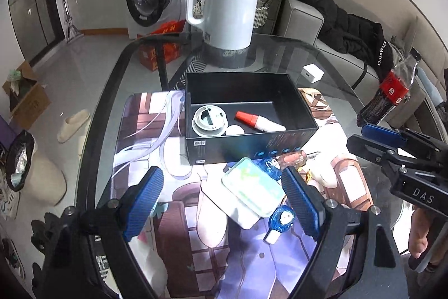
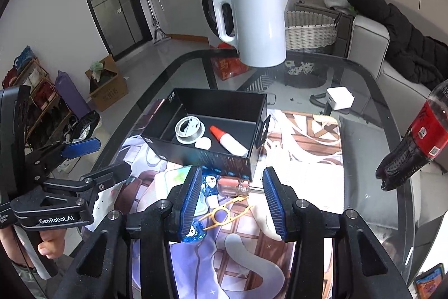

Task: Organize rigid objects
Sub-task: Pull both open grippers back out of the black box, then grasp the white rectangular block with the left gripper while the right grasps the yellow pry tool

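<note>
Both your grippers tilt down over the printed mat [image 1: 196, 257]: left gripper [image 1: 224, 201] wide around the green box [image 1: 252, 189], right gripper [image 2: 232, 203] half-spread, empty, above the yellow clip [image 2: 224, 213].

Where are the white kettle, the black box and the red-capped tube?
white kettle [image 1: 232, 10], left wrist view, on its body.
black box [image 2: 212, 102], right wrist view, on its inner back wall.
red-capped tube [image 1: 259, 122], left wrist view, mid-length.

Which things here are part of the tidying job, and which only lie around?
Job: black box, green-lidded case, blue keychains, small glass bottle, orange tool.
Lying about: kettle, cola bottle, white cube.
</note>
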